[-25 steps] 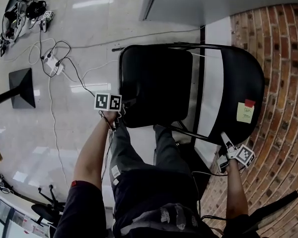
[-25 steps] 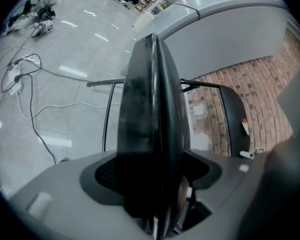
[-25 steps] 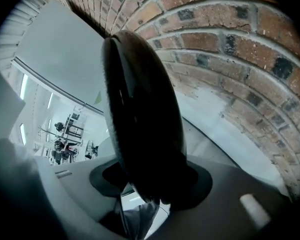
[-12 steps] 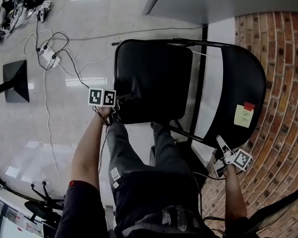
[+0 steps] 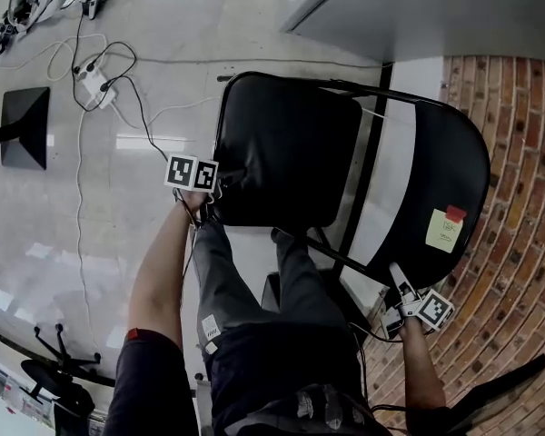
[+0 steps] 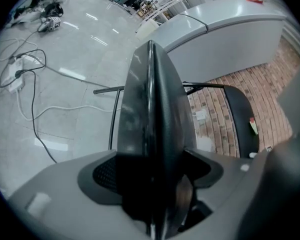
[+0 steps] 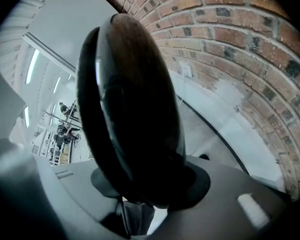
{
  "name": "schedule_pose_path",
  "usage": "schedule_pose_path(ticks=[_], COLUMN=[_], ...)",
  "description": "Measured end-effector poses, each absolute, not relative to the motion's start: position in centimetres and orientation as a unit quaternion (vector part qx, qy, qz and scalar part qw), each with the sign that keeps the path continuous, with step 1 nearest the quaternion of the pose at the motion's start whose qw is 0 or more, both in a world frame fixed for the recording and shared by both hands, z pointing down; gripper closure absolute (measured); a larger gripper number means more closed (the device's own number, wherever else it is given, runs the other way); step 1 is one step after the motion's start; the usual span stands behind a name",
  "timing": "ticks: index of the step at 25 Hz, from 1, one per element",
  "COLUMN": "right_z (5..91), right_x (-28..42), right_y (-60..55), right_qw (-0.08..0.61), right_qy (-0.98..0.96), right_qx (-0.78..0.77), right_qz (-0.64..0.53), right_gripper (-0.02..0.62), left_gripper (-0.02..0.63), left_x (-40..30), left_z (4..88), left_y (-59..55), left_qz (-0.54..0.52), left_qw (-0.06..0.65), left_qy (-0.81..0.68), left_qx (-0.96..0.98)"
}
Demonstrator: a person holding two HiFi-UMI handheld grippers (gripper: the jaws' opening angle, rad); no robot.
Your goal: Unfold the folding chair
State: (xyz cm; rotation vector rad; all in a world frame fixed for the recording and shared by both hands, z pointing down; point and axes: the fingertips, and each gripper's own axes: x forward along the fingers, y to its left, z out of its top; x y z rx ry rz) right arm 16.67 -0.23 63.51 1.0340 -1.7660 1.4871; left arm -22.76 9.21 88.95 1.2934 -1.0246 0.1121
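No legible text; yellow note on chair backrest (print too small).

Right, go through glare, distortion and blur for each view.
Head view: sharp, with light streaks glaring off the glossy floor. Left gripper view: fisheye, black corners, the close chair seat soft. Right gripper view: brickwork bows; the near backrest blurs.

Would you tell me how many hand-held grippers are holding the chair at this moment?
2. The left hand-held gripper clamps the seat at its near left corner; the right hand-held gripper clamps the backrest at its near edge.
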Motion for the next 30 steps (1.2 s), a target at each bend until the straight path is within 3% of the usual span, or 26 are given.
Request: schedule_pose_path(ticks=[30], right_z=[63.8], right_x=[11.6], right_y=[0.3], right_qw=[0.321], right_qy=[-0.666], right_qx=[0.425], right_qz=[0.522], right_gripper=[0.410], left_gripper=[0.229], left_x=[-26.1], left_z=[92.6], left_y=[7.7], left_qz=[0.029], left_qw=[0.669], left_qy=[-0.451], left_qx=[0.590])
